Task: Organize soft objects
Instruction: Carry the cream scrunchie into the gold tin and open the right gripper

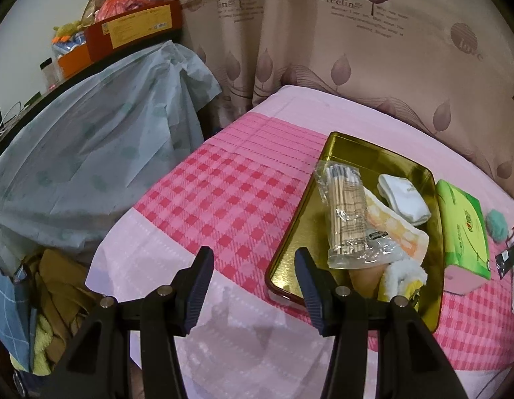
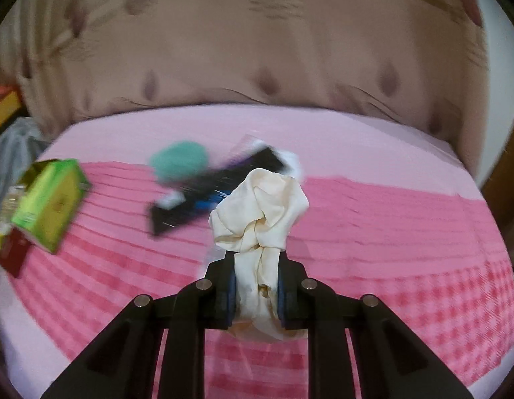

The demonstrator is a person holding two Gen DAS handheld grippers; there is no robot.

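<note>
1. Bench under a pink checked cloth (image 1: 223, 206).
2. Shallow gold metal tray (image 1: 366, 153) on the bench, holding folded white socks (image 1: 404, 199).
3. Left gripper (image 1: 255, 284): jaws released, empty, beside the tray.
4. Right gripper (image 2: 256, 282): jaws clenched on a crumpled cream fabric scrunchie (image 2: 260, 212), raised above the bench.

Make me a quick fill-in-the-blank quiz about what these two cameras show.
1. The right gripper is shut on a cream ____.
2. The socks lie in a ____ tray.
3. The left gripper holds ____.
4. The tissue pack is ____ in colour.

Missing words: cloth; gold; nothing; green
</note>
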